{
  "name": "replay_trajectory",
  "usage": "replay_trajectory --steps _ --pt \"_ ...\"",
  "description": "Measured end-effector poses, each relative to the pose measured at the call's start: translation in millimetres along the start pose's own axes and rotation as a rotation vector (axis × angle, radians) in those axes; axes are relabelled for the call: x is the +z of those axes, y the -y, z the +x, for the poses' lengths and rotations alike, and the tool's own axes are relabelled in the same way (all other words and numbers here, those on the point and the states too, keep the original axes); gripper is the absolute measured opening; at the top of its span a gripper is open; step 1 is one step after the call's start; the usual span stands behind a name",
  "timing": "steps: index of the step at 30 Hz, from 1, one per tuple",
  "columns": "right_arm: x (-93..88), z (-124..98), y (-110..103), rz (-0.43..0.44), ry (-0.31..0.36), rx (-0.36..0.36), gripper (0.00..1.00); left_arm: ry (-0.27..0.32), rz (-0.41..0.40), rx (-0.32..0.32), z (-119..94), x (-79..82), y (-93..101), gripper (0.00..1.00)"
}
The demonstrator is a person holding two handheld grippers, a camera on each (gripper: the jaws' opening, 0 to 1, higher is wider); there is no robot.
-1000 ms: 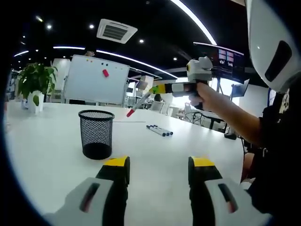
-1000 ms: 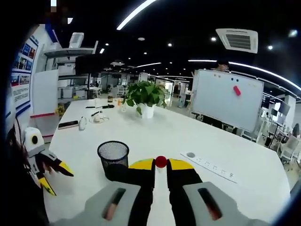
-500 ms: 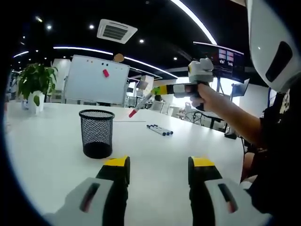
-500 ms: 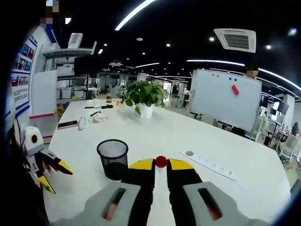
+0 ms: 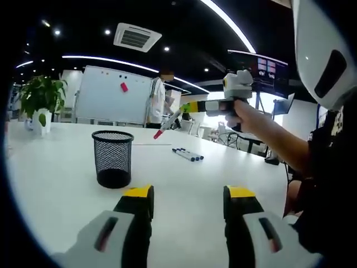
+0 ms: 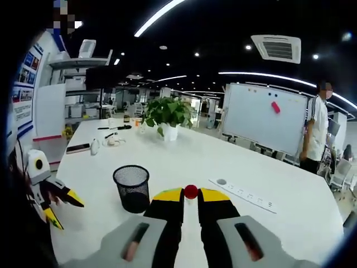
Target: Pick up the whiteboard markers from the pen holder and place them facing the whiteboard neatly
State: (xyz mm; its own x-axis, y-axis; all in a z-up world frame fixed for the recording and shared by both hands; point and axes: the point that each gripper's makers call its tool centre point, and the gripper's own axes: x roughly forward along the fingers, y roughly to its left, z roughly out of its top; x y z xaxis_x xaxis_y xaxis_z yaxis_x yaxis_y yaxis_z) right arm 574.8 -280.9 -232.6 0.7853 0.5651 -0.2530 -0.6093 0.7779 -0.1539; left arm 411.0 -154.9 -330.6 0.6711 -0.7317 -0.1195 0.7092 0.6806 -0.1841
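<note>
- Posters (image 6: pixel 23 84) on the left wall are showing print too small to read.
- The overhead screen (image 5: pixel 266 68) is displaying coloured blocks, no legible text.

We see a black mesh pen holder (image 5: pixel 112 158) on the white table (image 5: pixel 50 173), a red-capped marker (image 5: pixel 167 123), and what look like blue-capped markers (image 5: pixel 187 154).

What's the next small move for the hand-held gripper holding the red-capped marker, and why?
Probably lower the right hand-held gripper toward the table, beside the two blue markers already lying there. Its red-capped marker is held in the air, clear of the mesh pen holder.
</note>
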Motion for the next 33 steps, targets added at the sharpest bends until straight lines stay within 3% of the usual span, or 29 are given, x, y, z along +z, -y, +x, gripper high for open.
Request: replay_trajectory --steps 18,33 --pt "-6.1 -2 6 0.040 0.007 -0.008 0.13 -0.017 -0.015 0.008 2 -4.6 -6.2 0.51" --pt "-0.6 -12 19 0.039 0.023 -0.045 0.13 0.000 0.025 0.012 4 6.8 -10.9 0.51"
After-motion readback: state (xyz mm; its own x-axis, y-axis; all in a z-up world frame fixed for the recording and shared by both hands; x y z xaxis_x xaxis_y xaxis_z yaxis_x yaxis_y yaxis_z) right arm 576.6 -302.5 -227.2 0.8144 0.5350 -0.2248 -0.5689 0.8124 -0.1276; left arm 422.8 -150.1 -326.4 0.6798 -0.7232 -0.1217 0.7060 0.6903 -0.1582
